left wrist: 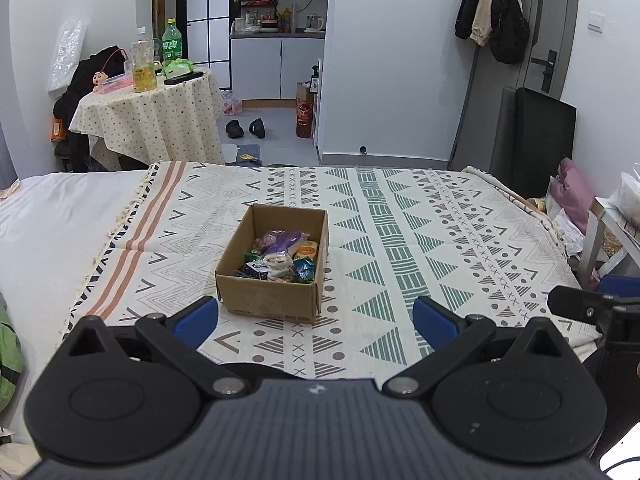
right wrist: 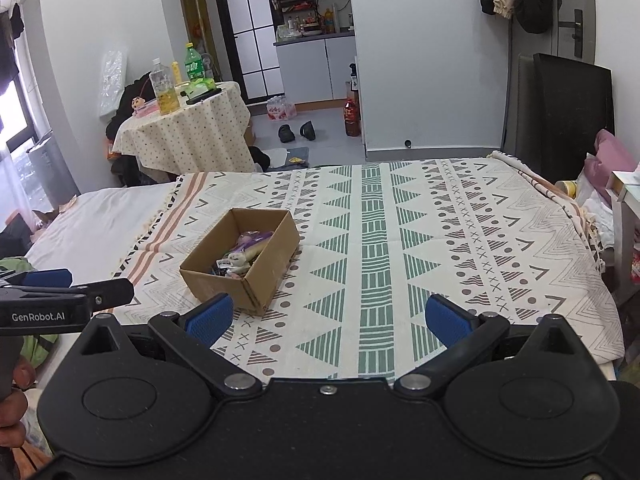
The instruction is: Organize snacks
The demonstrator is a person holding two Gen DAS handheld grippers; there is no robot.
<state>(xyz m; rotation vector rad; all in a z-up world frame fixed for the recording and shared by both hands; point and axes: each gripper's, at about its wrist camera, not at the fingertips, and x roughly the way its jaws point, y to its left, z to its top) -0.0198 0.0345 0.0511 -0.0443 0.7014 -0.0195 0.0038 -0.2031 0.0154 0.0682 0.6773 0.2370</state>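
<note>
A brown cardboard box (left wrist: 266,296) (right wrist: 208,270) rests on the patterned blanket (left wrist: 400,240) (right wrist: 400,240). Several wrapped snacks (left wrist: 280,256) (right wrist: 246,250) lie inside it, among them a purple packet and a yellow one. My left gripper (left wrist: 316,318) is open just in front of the box, its blue pads wide apart and empty. My right gripper (right wrist: 328,318) is open too, to the right of the box, with nothing between its pads. In the right wrist view the left gripper's body (right wrist: 60,300) shows at the left edge, held by a hand (right wrist: 12,408).
The blanket covers a bed with a white sheet (left wrist: 60,220) on the left. Beyond the bed stand a round table (left wrist: 156,116) with bottles, a kitchen doorway, slippers (left wrist: 244,128) on the floor and a black panel (left wrist: 544,136) against the wall. A white side table (left wrist: 612,224) is at the right.
</note>
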